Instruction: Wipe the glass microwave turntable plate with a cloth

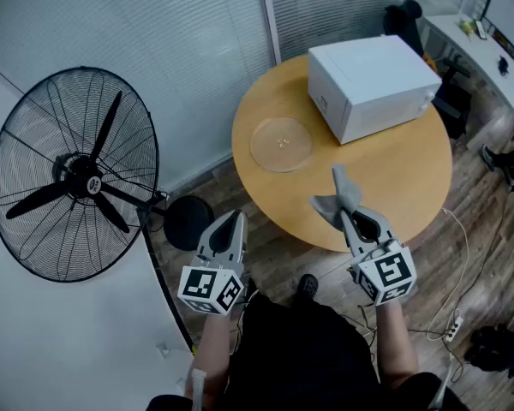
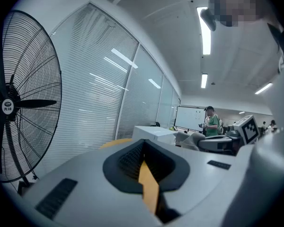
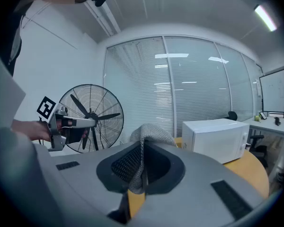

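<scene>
Left tool pressed together, empty, short of the desk's near edge. Right tool pinching crumpled grey cloth over near edge of round wooden desk. Clear round glass turntable plate lies flat near left edge, beside white microwave. Cloth well apart from plate; wiping looks unstarted, all left.

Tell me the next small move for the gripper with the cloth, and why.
Probably carry the right gripper forward and to the left until the cloth is over the glass plate, then lower it. The jaws are shut on the cloth, but it hangs short of the plate, which lies bare on the table beside the microwave.
</scene>
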A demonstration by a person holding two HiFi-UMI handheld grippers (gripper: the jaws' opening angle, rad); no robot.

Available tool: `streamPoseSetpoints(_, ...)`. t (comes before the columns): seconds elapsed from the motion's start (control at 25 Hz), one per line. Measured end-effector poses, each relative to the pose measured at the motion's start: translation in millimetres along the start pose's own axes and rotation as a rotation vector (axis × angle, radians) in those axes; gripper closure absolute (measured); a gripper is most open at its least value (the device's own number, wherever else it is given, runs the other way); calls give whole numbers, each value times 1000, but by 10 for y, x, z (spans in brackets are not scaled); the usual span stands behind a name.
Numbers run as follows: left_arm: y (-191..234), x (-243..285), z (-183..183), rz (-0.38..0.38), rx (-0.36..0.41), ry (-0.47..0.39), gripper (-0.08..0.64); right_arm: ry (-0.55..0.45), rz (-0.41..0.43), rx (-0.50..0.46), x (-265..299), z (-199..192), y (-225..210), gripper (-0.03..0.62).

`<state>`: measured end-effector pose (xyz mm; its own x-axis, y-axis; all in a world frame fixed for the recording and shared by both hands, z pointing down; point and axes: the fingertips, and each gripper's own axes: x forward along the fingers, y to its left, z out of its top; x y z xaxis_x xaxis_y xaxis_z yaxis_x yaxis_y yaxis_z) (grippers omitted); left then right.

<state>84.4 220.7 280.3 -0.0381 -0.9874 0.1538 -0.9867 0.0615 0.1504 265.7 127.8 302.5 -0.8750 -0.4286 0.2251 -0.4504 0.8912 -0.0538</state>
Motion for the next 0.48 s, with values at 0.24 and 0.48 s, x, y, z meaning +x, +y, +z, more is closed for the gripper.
streamPoseSetpoints(0.24, -21, -8, -7, 12, 4, -2, 565, -5, 6, -7, -18, -11, -25, 574)
streamPoseSetpoints(0.48, 84, 4, -25, 22, 11, 12, 565, 0, -19, 76, 44, -92, -75, 571)
